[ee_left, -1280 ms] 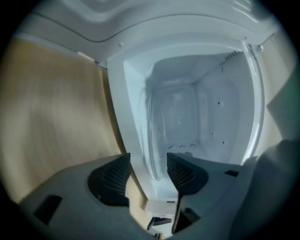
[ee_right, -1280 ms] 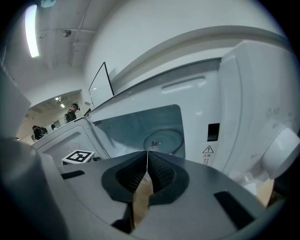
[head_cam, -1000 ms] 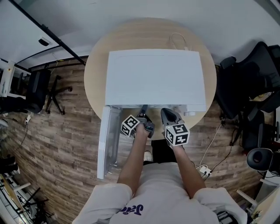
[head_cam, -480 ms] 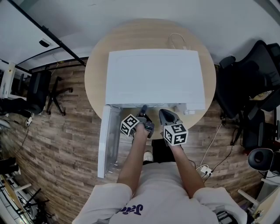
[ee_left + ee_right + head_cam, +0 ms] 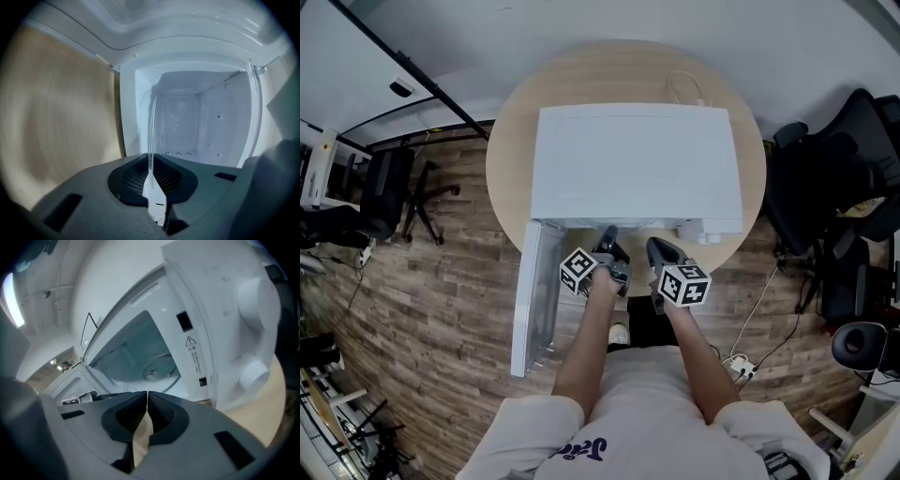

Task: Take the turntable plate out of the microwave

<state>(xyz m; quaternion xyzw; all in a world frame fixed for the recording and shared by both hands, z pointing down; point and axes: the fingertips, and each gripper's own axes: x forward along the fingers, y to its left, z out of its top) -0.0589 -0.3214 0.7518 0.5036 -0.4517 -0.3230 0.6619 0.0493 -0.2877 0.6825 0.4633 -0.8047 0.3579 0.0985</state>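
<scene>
The white microwave stands on the round wooden table with its door swung open. My left gripper reaches into the cavity. In the left gripper view its jaws are closing on the rim of the clear glass turntable plate, which runs edge-on between the pads. My right gripper hovers just outside the opening, to the right. Its jaws are shut with nothing between them. From there the turntable plate shows on the cavity floor.
The control panel with two round knobs is at the microwave's right side. A white cable lies behind the microwave. Black office chairs stand right of the table and another chair to the left, on wood flooring.
Almost nothing differs in the head view. Both grippers stay at the microwave's opening, and the right gripper's marker cube has rolled and dipped slightly.
</scene>
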